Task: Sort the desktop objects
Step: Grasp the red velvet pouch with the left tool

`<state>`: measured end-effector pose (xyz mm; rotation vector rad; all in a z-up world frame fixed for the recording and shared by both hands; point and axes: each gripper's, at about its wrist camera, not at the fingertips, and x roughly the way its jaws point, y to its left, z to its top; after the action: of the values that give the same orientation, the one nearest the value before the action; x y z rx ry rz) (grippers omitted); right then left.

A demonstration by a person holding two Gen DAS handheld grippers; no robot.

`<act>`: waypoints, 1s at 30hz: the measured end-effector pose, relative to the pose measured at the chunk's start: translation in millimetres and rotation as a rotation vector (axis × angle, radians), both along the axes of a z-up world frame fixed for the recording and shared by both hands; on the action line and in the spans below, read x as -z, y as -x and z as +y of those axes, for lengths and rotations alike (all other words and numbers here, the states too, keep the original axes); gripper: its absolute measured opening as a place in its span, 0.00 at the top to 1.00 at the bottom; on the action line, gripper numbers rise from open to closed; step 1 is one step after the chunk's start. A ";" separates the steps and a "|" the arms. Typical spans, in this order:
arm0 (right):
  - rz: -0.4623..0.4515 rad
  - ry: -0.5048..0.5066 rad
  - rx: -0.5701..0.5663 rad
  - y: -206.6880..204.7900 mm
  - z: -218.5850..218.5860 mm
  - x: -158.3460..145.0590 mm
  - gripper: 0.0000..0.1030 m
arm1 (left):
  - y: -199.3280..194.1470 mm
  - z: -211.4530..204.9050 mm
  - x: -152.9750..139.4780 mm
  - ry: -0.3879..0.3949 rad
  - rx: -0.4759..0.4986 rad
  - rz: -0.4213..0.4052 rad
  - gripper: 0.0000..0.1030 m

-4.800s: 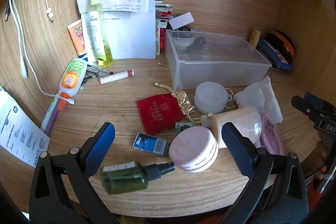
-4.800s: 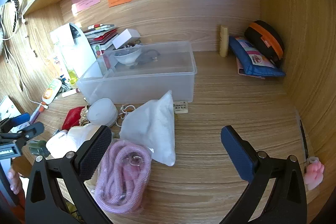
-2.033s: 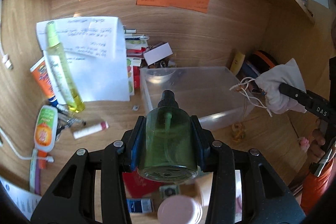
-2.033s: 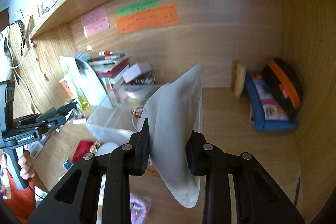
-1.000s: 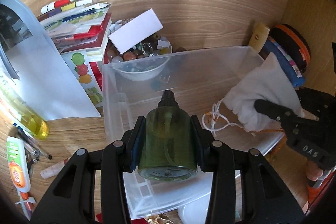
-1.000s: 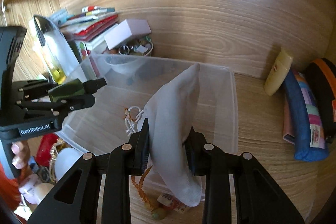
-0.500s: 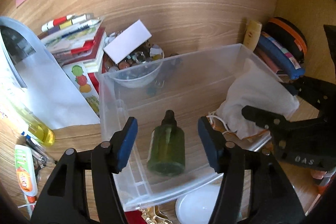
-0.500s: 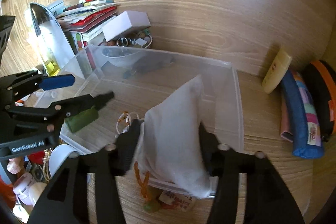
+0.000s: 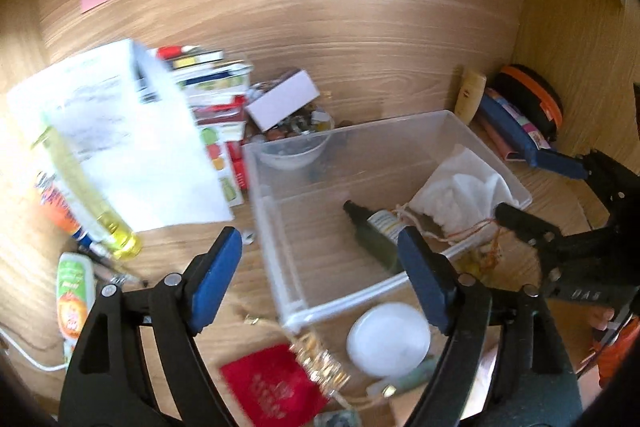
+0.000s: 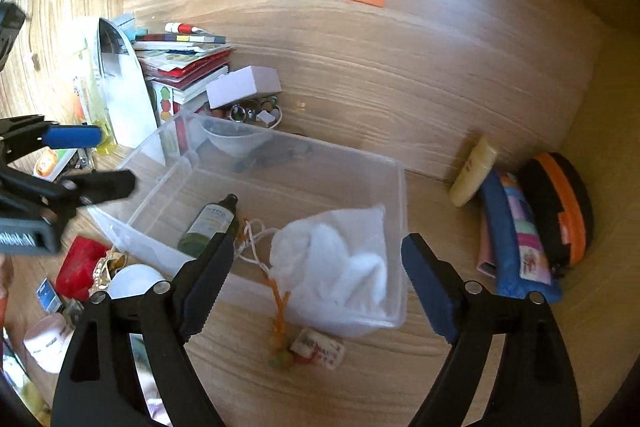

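A clear plastic bin [image 9: 280,291] sits on the wooden desk; it also shows in the right wrist view [image 10: 402,211]. Inside it lie a green spray bottle [image 9: 376,237] [image 10: 210,223] and a white drawstring pouch [image 9: 460,191] [image 10: 340,267], whose cord and tag hang over the near wall. My left gripper [image 9: 320,275] is open and empty, just in front of the bin. My right gripper [image 10: 316,279] is open and empty, above the bin's near edge by the pouch.
In front of the bin lie a red pouch [image 9: 276,391] and a white round case [image 9: 388,339]. At left are a yellow bottle [image 9: 92,203], tubes and papers. Books and a bowl of beads [image 10: 240,135] stand behind. Pencil cases [image 10: 532,227] lie at right.
Both grippers have let go: the green bottle and the white pouch now lie in the bin. Both grippers have pulled back and up from the bin, jaws wide.
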<state>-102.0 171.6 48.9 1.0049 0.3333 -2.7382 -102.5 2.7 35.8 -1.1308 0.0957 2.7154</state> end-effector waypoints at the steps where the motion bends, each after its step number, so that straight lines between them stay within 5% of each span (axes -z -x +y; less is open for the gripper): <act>1: -0.001 0.004 0.004 -3.1 2.8 -0.6 0.18 | -2.9 -5.3 0.1 -0.003 -0.008 -0.003 0.20; 14: -0.044 0.008 0.071 -37.5 30.9 19.0 0.18 | -39.5 -63.4 45.8 0.025 -0.093 -0.144 0.20; 25: -0.166 0.034 0.052 -41.9 29.2 56.3 0.18 | -38.5 -53.2 88.4 -0.045 -0.032 -0.302 0.19; 30: -0.204 0.010 0.035 -34.6 21.9 68.1 0.18 | -29.8 -50.2 97.9 -0.069 -0.041 -0.340 0.10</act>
<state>-67.4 193.5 -19.2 1.2852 0.2704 -2.6338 -72.7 -47.5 -62.1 -1.5659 -0.0717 2.4950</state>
